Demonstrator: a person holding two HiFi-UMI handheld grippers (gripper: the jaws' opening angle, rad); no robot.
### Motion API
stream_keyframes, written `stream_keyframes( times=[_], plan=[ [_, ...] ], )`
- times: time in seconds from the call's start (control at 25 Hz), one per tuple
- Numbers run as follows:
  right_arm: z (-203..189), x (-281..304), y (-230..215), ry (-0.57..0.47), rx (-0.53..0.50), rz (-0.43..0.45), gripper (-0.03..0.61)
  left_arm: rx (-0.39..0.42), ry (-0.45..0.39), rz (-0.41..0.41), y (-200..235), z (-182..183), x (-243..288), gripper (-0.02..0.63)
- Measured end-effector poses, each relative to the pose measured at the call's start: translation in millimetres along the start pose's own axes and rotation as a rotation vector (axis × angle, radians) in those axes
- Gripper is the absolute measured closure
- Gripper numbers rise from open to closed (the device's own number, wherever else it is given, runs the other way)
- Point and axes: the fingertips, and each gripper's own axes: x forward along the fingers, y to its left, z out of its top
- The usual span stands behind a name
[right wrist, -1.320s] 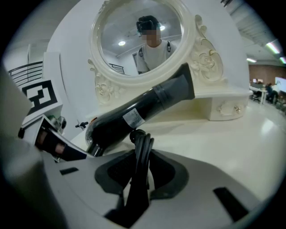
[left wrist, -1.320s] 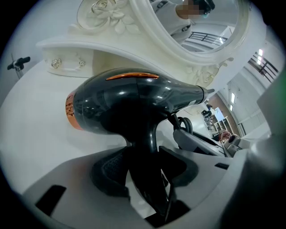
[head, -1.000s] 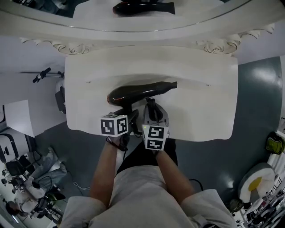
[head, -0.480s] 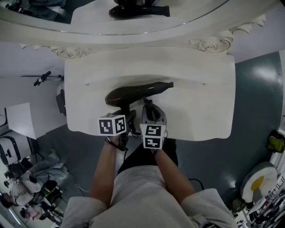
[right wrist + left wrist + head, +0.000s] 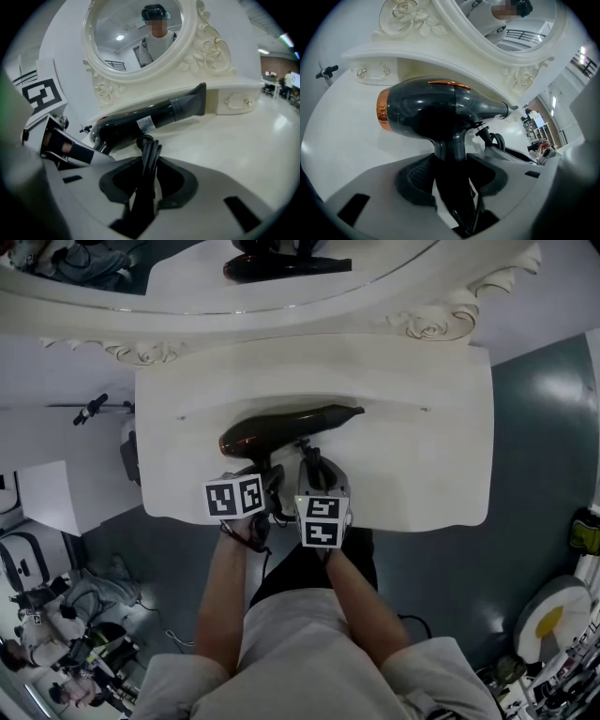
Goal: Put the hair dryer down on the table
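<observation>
Well, hardly anything has moved over the last second. The hair dryer (image 5: 281, 427) hangs at the same spot over the middle of the desk (image 5: 422, 465), barrel crosswise, nozzle to the right, handle toward the person. The left tool (image 5: 451, 159) keeps its jaws wide but clamped on the handle. The right tool (image 5: 149, 164), roughly half closed, pinches the bundled cord (image 5: 149, 143). Whether the body already rests on the desk I can't tell. To my eye the lowering has paused or finished — what's left is letting go.
</observation>
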Motion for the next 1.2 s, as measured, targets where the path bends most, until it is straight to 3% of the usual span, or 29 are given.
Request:
stream_keyframes(
  times=[0.6, 0.84, 1.2],
  plan=[
    [-6.3, -6.2, -11.2, 0.046, 0.107, -0.029, 0.477, 0.048, -0.028, 0.072, 0.5, -2.3, 3.0, 0.411],
    [-7.5, -11.0, -15.7, 0.035, 0.130, -0.054, 0.477, 0.059, -0.062, 0.125, 1.3, -2.7, 4.3, 0.411],
    [-9.1, -10.3, -18.9, 0.023, 0.126, -0.065, 0.476, 0.061, -0.119, 0.137, 2.8, -4.7, 4.1, 0.405]
  ],
)
